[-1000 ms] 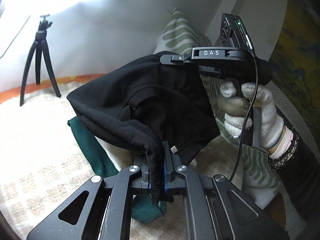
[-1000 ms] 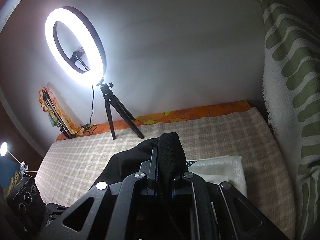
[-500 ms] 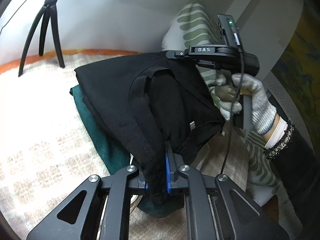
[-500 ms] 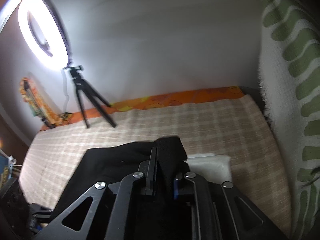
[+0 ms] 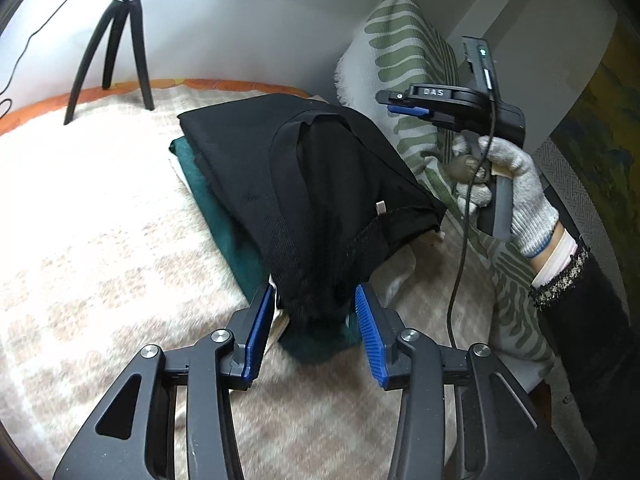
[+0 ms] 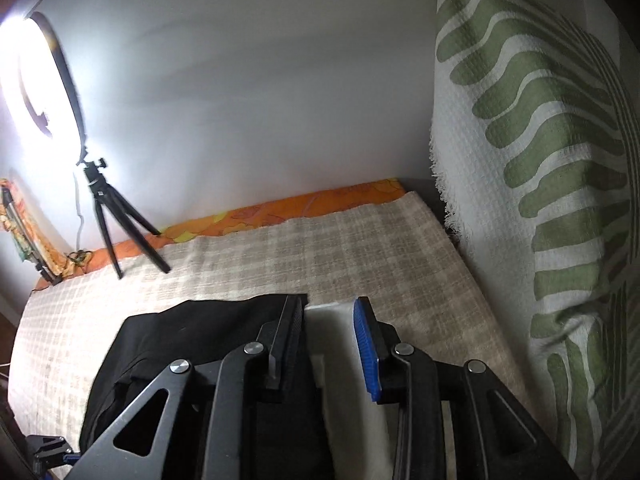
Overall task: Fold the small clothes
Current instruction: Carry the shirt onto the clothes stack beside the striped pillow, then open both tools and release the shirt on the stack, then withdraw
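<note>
Now releasing: the folded black garment [image 5: 304, 184] sits on top of the stack, over a dark green piece [image 5: 224, 216] and something white [image 6: 344, 344] underneath, on the checked blanket [image 5: 80, 240].

My left gripper [image 5: 316, 320] is opening; the garment's near corner lies between the blue pads [image 5: 256, 320] but they no longer press on it. My right gripper [image 6: 328, 340] is opening too; the black cloth lies against the outer side of its left finger, and only the white layer shows in the gap, so I'd call it let go.

Judgement: fold is done, placement on the stack is finishing. Next move calls for backing both tools straight out along their fingers, so the pads don't drag the corner and undo the fold, then going for the next item. None is in view.

Around, left to right: ring light [image 6: 28, 80] on a tripod [image 5: 116, 40] at the blanket's far edge, well apart from the stack; orange sheet edge [image 6: 280, 208] behind; green-patterned cloth [image 6: 540, 160] hanging just beside the stack on the right. That cloth is close to my gloved right hand [image 5: 508, 184], so it's the one snag risk on pull-back.
</note>
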{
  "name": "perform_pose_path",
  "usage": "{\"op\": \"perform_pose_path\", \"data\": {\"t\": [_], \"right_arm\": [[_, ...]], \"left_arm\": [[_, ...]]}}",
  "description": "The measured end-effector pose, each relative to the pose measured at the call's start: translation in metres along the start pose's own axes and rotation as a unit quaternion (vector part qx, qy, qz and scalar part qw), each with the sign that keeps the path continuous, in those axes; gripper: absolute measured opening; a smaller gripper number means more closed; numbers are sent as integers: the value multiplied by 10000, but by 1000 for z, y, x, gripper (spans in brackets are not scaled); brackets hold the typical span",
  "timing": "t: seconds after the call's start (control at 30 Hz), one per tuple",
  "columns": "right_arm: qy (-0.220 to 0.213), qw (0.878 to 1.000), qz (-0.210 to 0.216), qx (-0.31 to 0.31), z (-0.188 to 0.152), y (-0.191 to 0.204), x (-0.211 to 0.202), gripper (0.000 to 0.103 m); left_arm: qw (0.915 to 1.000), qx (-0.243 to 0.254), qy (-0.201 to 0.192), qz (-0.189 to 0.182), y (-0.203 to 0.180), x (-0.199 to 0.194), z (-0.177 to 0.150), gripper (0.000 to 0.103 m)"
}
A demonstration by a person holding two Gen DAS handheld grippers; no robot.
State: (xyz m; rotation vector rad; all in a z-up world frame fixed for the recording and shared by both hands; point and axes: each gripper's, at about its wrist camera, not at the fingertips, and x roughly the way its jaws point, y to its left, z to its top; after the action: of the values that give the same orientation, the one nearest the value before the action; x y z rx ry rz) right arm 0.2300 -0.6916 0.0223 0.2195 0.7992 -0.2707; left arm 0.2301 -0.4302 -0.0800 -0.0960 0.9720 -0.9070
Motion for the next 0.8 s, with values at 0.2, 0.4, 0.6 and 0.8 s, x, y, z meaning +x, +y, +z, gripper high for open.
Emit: {"op": "perform_pose_path", "data": {"t": [0.2,0.4,0.6,0.8], "right_arm": [[-74,9998,40,-163,-15,17,-24,30],[-105,9997,48,-194,-32,34,-55,40],[78,9999,42,92,-65,27,-76,42],[384,9956,-40,857,-100,-7,-73,43]], "left_arm": [[9995,177,-163,182,-6,-24,-2,47],[9989,199,-289,302,-7,-43,-7,53],[9988,115,-338,349,-3,-62,-17,53],[9986,82,-358,373,-3,-75,-26,53]]}}
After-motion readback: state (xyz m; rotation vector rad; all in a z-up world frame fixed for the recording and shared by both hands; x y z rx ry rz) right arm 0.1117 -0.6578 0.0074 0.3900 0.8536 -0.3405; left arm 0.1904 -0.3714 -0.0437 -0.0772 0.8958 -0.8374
